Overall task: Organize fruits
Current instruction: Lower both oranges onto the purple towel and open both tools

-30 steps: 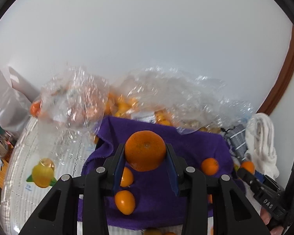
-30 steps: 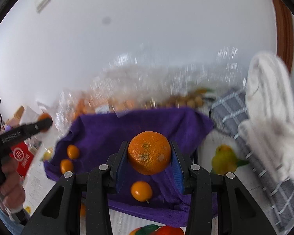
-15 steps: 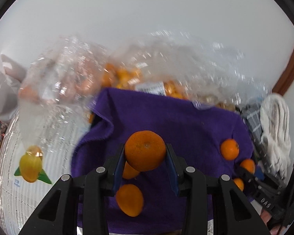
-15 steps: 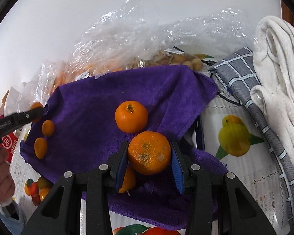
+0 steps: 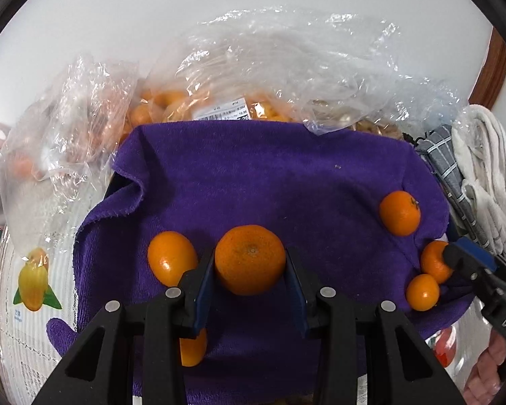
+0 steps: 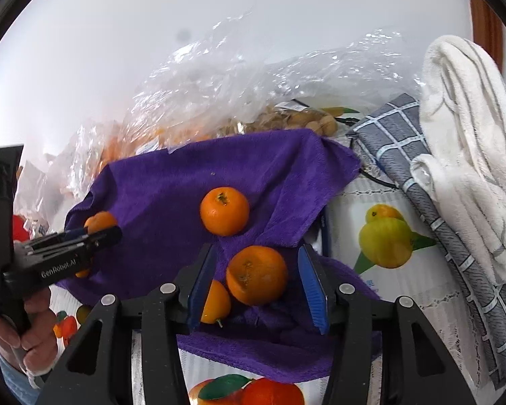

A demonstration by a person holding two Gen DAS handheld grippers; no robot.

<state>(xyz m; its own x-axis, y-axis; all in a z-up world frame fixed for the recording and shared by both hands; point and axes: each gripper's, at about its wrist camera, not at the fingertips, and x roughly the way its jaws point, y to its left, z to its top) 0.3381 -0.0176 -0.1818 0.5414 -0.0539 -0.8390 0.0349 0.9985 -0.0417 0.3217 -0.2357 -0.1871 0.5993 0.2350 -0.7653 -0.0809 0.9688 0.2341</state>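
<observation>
A purple towel (image 5: 259,175) lies spread on the table with several oranges on it. My left gripper (image 5: 250,270) is shut on a large orange (image 5: 249,263), low over the towel's near part; a small orange (image 5: 172,258) lies just left of it. My right gripper (image 6: 257,278) is open; an orange (image 6: 256,275) rests on the towel (image 6: 172,189) between its blue pads, clear of both. Another orange (image 6: 224,215) lies beyond it, and a small one (image 6: 216,302) by the left pad. The left gripper also shows in the right wrist view (image 6: 97,233).
Clear plastic bags (image 5: 286,67) of oranges and nuts lie behind the towel. A grey checked cloth (image 6: 421,182) and a white towel (image 6: 465,141) lie to the right. The tablecloth (image 6: 388,246) has printed fruit pictures.
My right gripper has opened and let its orange down onto the towel. My left gripper has come lower over the towel, still holding its orange.
</observation>
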